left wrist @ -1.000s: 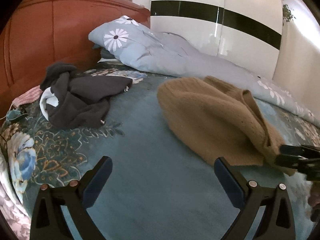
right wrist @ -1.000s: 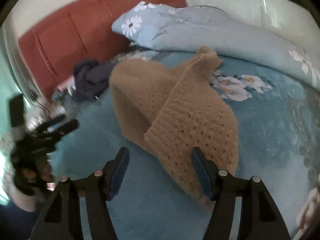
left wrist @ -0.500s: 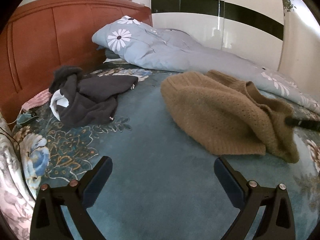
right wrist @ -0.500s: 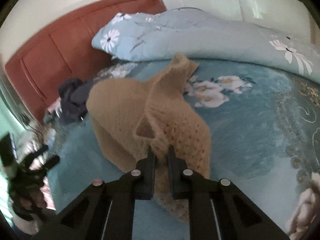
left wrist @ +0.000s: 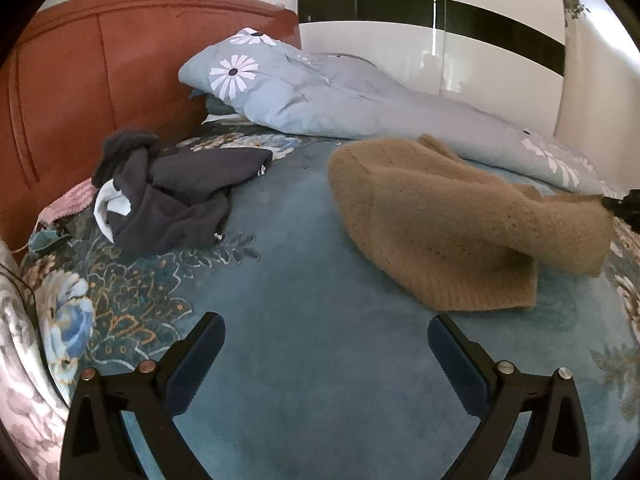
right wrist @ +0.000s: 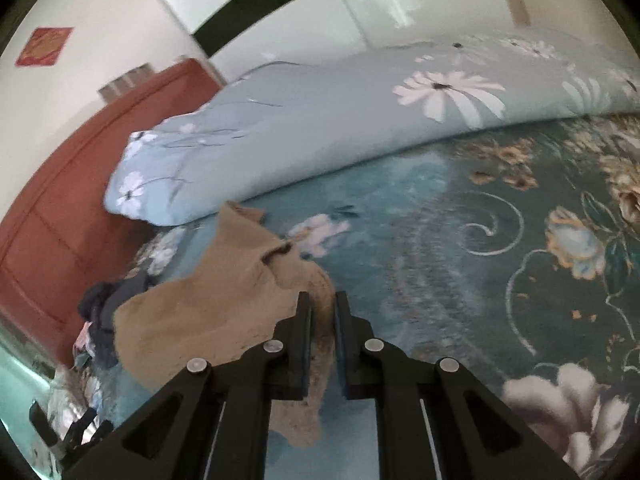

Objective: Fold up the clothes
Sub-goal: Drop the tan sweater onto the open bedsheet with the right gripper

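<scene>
The tan knit sweater (left wrist: 432,220) lies on the bed's teal floral blanket (left wrist: 304,340), one edge lifted toward the right. The right gripper (right wrist: 322,320) is clamped on that raised edge. The left gripper (left wrist: 325,344) hovers over bare blanket, jaws spread wide and holding nothing. A dark garment (left wrist: 176,196) sits crumpled near the red headboard (left wrist: 100,80), beside a pale blue duvet (left wrist: 360,108).

Open teal bedspread (left wrist: 320,360) ahead of the spread left tongs (left wrist: 324,344). Blocked on the left by a dark garment heap (left wrist: 172,196), on the right by the brown knit sweater (left wrist: 440,220), beyond by the folded blue quilt (left wrist: 340,96).
</scene>
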Tool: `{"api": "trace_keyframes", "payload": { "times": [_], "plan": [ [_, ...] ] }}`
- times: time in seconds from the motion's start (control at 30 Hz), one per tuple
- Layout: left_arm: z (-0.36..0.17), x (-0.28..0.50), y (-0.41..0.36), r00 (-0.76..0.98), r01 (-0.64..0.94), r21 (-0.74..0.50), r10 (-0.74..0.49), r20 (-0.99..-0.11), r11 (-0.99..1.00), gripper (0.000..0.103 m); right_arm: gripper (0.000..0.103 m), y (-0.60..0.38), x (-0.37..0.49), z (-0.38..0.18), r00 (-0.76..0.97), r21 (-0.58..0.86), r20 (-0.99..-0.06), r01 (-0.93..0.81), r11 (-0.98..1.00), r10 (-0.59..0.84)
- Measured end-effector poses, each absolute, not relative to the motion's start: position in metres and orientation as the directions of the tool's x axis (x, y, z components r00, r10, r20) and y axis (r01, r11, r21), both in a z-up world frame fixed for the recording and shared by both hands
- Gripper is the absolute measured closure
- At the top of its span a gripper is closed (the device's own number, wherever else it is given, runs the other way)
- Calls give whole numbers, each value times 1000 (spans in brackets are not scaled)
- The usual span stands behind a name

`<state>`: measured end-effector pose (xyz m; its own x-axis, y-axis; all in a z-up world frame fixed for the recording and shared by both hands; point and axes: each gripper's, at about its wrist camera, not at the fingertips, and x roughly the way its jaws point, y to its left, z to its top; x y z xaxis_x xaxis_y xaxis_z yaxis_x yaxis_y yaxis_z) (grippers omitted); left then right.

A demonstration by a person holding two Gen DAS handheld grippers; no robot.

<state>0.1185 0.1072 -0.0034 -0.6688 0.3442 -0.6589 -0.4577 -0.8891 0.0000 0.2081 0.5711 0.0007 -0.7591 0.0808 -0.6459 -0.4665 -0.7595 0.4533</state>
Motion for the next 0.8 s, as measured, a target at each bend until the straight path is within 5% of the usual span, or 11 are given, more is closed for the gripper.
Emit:
{"api": "trace_keyframes", "payload": {
  "times": [0.27, 0.57, 0.67, 0.7, 0.73, 0.8],
  "plan": [
    [-10, 106, 103, -666, -450, -6, 340, -664, -893, 0, 101, 607, 213, -20, -691, 417, -708, -573, -706, 143],
    [-17, 93, 113, -654, -482, 10, 352, -670, -876, 0, 100, 572, 237, -9, -738, 391, -667, -466, -794, 104],
    [-17, 90, 112, -649, -500, 35, 347, -677, -865, 0, 80, 559, 241, -5, -754, 390, -652, -426, -817, 82],
    [-17, 88, 111, -646, -503, 34, 349, -679, -864, 0, 61, 555, 242, -7, -759, 406, -649, -409, -817, 57],
    [-17, 86, 109, -642, -500, 21, 355, -679, -866, 0, 53, 552, 242, -9, -762, 418, -647, -395, -818, 38],
    [-17, 80, 105, -632, -489, -22, 371, -680, -872, 0, 53, 546, 242, -15, -757, 418, -653, -384, -823, 22]
  ]
}}
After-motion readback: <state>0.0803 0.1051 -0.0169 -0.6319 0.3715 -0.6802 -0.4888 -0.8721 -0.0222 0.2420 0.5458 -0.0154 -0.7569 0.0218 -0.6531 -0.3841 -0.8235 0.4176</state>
